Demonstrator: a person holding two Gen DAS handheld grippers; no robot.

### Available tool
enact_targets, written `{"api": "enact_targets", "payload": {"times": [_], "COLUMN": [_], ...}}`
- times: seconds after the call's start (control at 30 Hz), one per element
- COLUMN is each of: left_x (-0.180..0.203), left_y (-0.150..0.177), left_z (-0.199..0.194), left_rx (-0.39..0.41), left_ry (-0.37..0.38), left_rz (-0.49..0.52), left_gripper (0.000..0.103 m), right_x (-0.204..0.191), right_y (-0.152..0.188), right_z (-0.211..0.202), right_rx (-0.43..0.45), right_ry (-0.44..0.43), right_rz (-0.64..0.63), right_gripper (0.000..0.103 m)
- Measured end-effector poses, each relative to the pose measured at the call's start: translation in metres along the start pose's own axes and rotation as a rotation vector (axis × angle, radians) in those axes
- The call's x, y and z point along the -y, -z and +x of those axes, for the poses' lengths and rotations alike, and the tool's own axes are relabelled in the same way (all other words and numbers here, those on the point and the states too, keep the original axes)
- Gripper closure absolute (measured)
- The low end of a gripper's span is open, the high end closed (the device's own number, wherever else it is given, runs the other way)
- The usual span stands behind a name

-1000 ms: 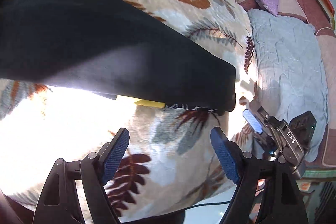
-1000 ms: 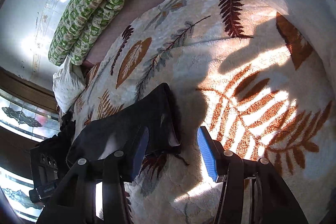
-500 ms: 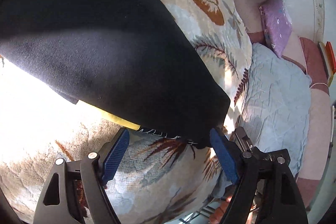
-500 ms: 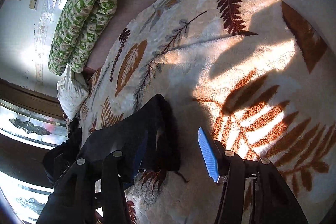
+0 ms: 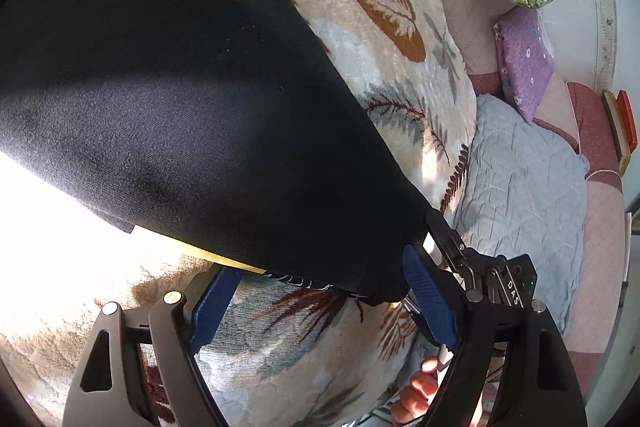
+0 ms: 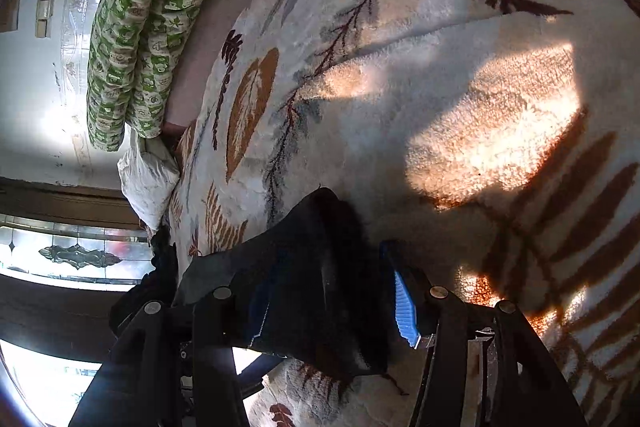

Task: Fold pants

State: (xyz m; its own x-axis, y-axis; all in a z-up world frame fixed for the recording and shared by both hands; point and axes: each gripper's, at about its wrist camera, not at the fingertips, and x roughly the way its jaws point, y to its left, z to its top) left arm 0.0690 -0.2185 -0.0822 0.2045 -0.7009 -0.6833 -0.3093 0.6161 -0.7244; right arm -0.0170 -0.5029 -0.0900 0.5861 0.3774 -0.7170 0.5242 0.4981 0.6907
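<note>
The pants [image 5: 192,107] are black, of a fine knit weave, and lie spread flat on a leaf-patterned blanket [image 5: 384,39]. In the left wrist view they run as a broad band from 10 o'clock down to a hem corner at about 5 o'clock. A yellow strip and white stitching show along the lower edge. In the right wrist view the hem end [image 6: 320,267] lies at 6 o'clock, slightly rumpled.

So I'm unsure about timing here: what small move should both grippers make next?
Probably close both. The pants' hem corner lies between the left gripper's open pads, and the cloth's end sits between the right gripper's pads, neither visibly pinching it yet on the blanket.
</note>
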Motion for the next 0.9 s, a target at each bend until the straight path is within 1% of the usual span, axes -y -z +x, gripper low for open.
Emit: {"api": "enact_targets", "payload": {"times": [0.2, 0.33, 0.37, 0.4, 0.47, 0.53, 0.6, 0.67, 0.77, 0.83, 0.87, 0.9], "left_x": [0.013, 0.011, 0.01, 0.01, 0.01, 0.013, 0.018, 0.024, 0.026, 0.022, 0.019, 0.018], "left_y": [0.009, 0.007, 0.007, 0.006, 0.005, 0.005, 0.006, 0.006, 0.005, 0.003, 0.0, -0.003], "left_z": [0.009, 0.01, 0.01, 0.009, 0.009, 0.012, 0.018, 0.025, 0.031, 0.032, 0.032, 0.032], "left_rx": [0.037, 0.058, 0.058, 0.059, 0.049, 0.033, 0.011, 0.001, 0.011, 0.01, 0.006, 0.001], "left_ry": [-0.026, -0.015, -0.024, -0.039, -0.064, -0.059, -0.038, -0.036, -0.035, -0.025, -0.02, -0.022], "left_rz": [0.043, -0.007, -0.014, -0.019, -0.029, -0.059, -0.076, -0.089, -0.073, -0.085, -0.093, -0.092], "left_gripper": [0.009, 0.01, 0.016, 0.024, 0.034, 0.034, 0.034, 0.034, 0.034, 0.039, 0.046, 0.057], "right_x": [0.007, 0.017, 0.018, 0.018, 0.016, 0.013, 0.01, 0.009, 0.013, 0.017, 0.017, 0.018], "right_y": [-0.006, -0.006, -0.006, -0.007, -0.008, -0.009, -0.01, -0.01, -0.009, -0.008, -0.008, -0.007], "right_z": [-0.001, -0.004, -0.004, -0.003, -0.001, 0.001, 0.003, 0.004, 0.004, 0.005, 0.006, 0.006], "right_rx": [-0.005, -0.004, -0.003, -0.003, -0.008, -0.019, -0.034, -0.055, -0.058, -0.047, -0.044, -0.036], "right_ry": [-0.062, -0.096, -0.103, -0.105, -0.1, -0.097, -0.097, -0.098, -0.122, -0.136, -0.134, -0.121], "right_rz": [0.057, 0.094, 0.102, 0.106, 0.1, 0.098, 0.089, 0.081, 0.1, 0.112, 0.106, 0.101], "right_gripper": [0.048, 0.05, 0.05, 0.05, 0.048, 0.048, 0.048, 0.048, 0.049, 0.051, 0.059, 0.064]}}
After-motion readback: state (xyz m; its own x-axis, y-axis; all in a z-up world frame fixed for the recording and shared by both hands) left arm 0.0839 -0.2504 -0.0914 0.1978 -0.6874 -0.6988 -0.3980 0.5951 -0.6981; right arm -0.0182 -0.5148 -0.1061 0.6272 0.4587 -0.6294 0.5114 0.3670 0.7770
